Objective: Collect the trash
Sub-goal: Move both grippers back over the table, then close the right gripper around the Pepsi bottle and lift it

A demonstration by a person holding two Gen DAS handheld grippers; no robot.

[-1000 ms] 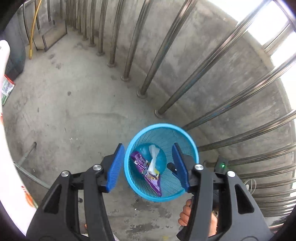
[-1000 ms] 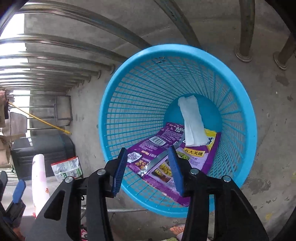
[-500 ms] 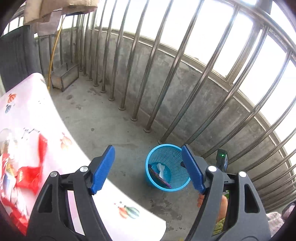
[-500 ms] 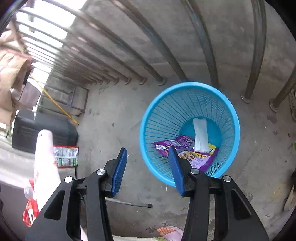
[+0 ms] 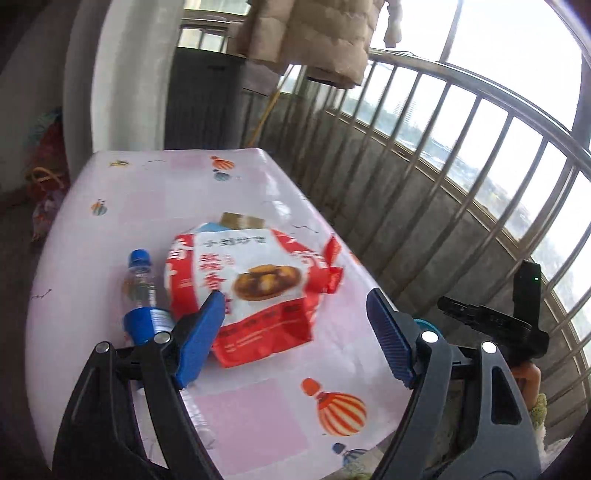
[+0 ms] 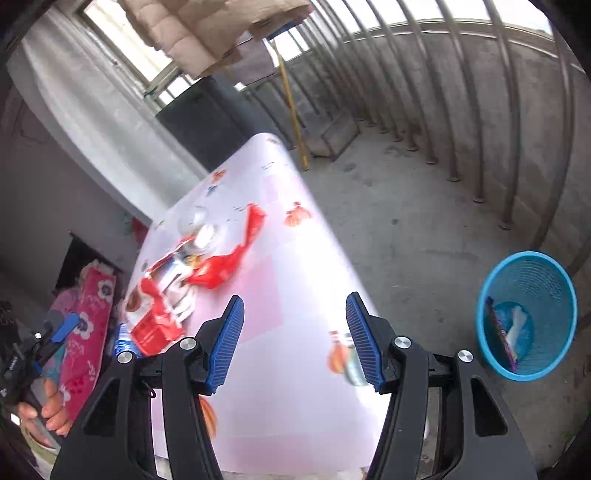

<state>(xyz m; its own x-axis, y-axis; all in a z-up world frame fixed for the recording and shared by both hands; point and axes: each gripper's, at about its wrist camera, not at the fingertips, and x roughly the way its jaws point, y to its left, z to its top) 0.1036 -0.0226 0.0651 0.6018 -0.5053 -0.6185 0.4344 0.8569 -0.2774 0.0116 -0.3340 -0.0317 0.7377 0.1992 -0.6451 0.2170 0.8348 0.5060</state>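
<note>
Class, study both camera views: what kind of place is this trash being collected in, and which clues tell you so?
Most likely a home balcony, high up. Clues: metal railing bars over a low concrete wall with open sky beyond, a padded jacket hung up overhead, and a bare concrete floor beside the balloon-print table.

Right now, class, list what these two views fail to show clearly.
- Bottle, left wrist view: lower part hidden behind the left gripper.
- Red snack bag, right wrist view: print lost to motion blur.
- Blue basket, right wrist view: purple wrapper's text too small.
</note>
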